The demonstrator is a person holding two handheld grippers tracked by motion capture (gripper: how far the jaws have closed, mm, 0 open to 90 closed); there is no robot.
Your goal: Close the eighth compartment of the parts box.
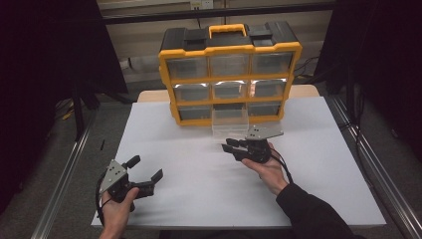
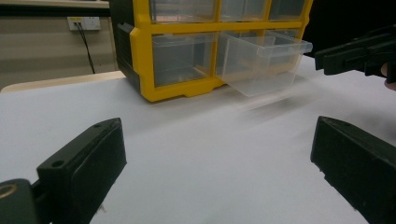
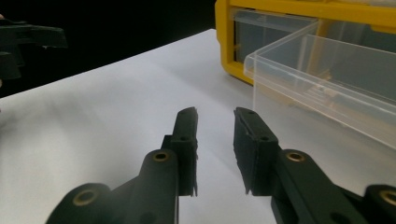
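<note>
A yellow and black organizer (image 1: 166, 79) with clear drawers stands at the back of the white table (image 1: 209, 204). Its bottom middle drawer (image 1: 230, 125) is pulled out and looks empty. My right gripper (image 1: 226, 145) hovers just in front of that drawer, pointing left, jaws a narrow gap apart with nothing between them. In the right gripper view the gripper (image 3: 215, 119) has the drawer (image 3: 327, 74) to its right. My left gripper (image 1: 146, 167) is wide open at the front left, holding nothing. In the left gripper view the gripper (image 2: 215, 154) faces the organizer (image 2: 140, 56) and drawer (image 2: 261, 60).
Metal rails (image 1: 64, 179) run along both sides of the table. A dark floor and black curtains surround it. The right gripper's black tips (image 2: 345, 53) show at the right edge of the left gripper view. White tabletop lies between the two grippers.
</note>
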